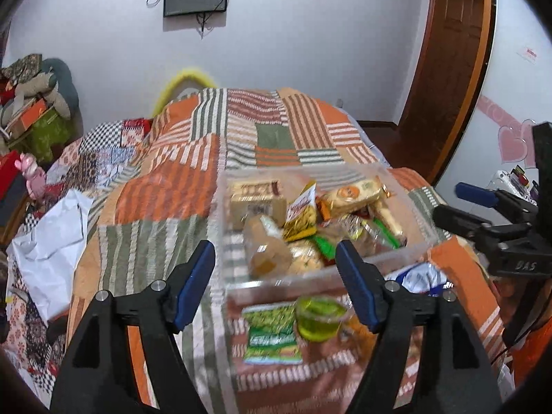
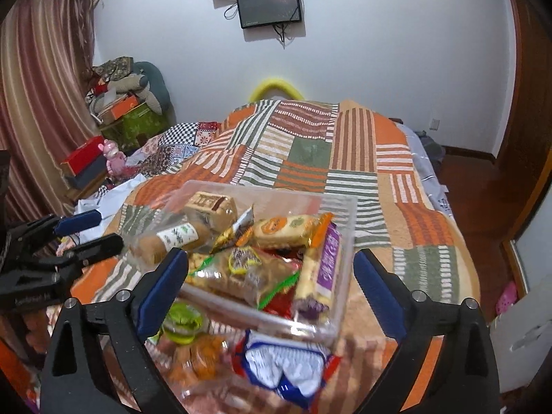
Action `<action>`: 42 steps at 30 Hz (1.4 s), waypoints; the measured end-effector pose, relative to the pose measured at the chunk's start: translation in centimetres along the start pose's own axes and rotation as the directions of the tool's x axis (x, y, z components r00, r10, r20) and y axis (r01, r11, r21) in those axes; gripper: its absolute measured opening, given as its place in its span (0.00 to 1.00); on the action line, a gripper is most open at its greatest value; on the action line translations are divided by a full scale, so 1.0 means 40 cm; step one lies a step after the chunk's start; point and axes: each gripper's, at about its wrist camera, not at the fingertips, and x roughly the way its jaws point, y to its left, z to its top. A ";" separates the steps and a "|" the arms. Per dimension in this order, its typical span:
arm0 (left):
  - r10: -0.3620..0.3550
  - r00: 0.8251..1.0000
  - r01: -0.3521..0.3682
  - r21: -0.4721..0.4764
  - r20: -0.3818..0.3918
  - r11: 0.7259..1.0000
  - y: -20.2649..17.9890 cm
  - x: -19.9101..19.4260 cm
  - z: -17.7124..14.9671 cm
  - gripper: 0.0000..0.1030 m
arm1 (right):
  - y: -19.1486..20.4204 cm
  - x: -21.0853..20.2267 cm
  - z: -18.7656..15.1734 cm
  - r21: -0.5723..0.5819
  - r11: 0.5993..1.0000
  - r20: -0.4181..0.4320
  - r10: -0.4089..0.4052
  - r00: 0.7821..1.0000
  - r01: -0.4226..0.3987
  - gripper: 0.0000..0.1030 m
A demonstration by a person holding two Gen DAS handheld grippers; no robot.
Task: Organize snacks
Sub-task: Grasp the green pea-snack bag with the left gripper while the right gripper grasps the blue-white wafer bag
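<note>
Both tongs, left [image 1: 276,288] and right [image 2: 270,289], hung spread above the clear rectangular plastic snack box [image 2: 339,220], its long axis running toward upper-left of frame.

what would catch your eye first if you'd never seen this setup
The clear plastic bin heaped with wrapped snacks sits in the middle of the orange and green patchwork quilt. A few snacks are still outside it on the near side: a green jelly cup, a green packet and a blue and white packet. Both the left gripper and the right gripper hover open over them.
</note>
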 end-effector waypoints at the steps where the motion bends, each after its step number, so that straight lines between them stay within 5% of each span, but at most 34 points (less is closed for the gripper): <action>1: 0.001 1.000 -0.001 -0.007 -0.009 1.000 0.009 0.000 -0.010 0.71 | -0.002 -0.003 -0.009 -0.003 1.000 -0.004 -0.001 1.000 0.001 0.93; 22: 0.005 0.969 -0.010 -0.019 -0.249 1.000 0.049 0.149 -0.217 0.71 | -0.063 0.120 -0.167 0.138 0.990 -0.213 0.056 0.976 -0.027 0.99; 36: 0.050 0.968 -0.053 -0.005 -0.247 0.999 0.012 0.231 -0.217 0.71 | -0.067 0.129 -0.201 0.206 0.976 -0.225 0.123 0.967 -0.077 0.94; 42: 0.052 0.973 -0.061 -0.033 -0.225 0.998 0.027 0.216 -0.217 0.46 | -0.058 0.103 -0.212 0.185 0.979 -0.224 0.130 0.966 -0.089 0.77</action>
